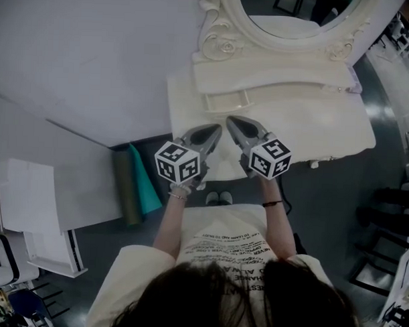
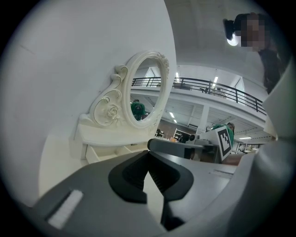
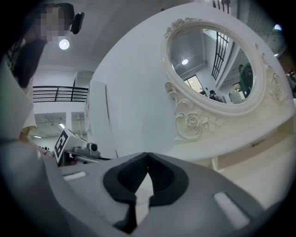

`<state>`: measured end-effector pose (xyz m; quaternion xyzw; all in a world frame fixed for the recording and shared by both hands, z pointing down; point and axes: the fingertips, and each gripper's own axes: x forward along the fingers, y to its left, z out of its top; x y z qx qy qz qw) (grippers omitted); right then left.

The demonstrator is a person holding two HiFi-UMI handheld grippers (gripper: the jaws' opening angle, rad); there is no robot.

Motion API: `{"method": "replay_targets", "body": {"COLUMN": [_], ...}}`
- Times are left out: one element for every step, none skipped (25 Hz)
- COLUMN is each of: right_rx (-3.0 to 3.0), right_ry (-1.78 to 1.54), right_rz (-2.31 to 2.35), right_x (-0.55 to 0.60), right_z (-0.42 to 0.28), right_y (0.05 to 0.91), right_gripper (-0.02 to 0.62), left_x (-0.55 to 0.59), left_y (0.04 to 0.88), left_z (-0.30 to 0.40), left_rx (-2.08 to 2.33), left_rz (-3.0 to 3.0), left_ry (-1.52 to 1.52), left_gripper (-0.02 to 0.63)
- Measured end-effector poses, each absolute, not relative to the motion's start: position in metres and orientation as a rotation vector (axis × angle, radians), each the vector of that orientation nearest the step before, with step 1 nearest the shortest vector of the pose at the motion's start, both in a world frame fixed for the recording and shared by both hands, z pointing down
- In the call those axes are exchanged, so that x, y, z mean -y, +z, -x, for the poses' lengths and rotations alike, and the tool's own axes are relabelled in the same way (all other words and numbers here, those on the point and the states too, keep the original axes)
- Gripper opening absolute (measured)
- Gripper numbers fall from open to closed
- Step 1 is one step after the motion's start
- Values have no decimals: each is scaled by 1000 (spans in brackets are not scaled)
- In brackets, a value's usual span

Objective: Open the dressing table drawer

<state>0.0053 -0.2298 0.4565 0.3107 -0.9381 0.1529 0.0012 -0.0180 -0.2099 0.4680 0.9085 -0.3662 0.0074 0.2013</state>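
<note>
A cream dressing table (image 1: 326, 123) stands against the wall, with a carved oval mirror (image 1: 297, 12) on top. A low drawer section (image 1: 227, 100) sits under the mirror's shelf. My left gripper (image 1: 219, 128) and right gripper (image 1: 230, 119) hover side by side over the front of the tabletop, tips close together and aimed at that section. Both are shut with nothing between the jaws. The left gripper (image 2: 149, 152) faces the mirror (image 2: 143, 92) and the compartments (image 2: 104, 152) under its shelf. The right gripper (image 3: 147, 154) has the mirror (image 3: 217, 65) to its upper right.
A white wall (image 1: 94, 48) runs behind and left of the table. A teal and olive roll (image 1: 140, 184) leans by the table's left side, next to white boards (image 1: 49, 201) on the floor. Dark chair frames (image 1: 382, 266) stand at the right. My shoes (image 1: 219, 197) are under the table's front edge.
</note>
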Motion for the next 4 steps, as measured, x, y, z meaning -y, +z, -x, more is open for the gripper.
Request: {"method": "replay_targets", "body": {"right_rx": [2947,2949,2951,2953], "right_ry": [481,483,485,487], "right_rz": [-976,-977,-978,-978], "right_x": [230,229,229,229], "right_z": [-5,-6,-6,-6], "right_y": [456,456,455,455], "right_gripper": [3,3,3,3], "left_x": [210,209,209,208], "left_y": [468,468,469,469], "left_z": [18,18,18,17], "left_rx": [1022,1020,1018,1015], "left_rz": [-2536,-2534,-2531,-2527], "left_ry": [18,16,13,11], "left_gripper": [-2,-2,-2,-2]}}
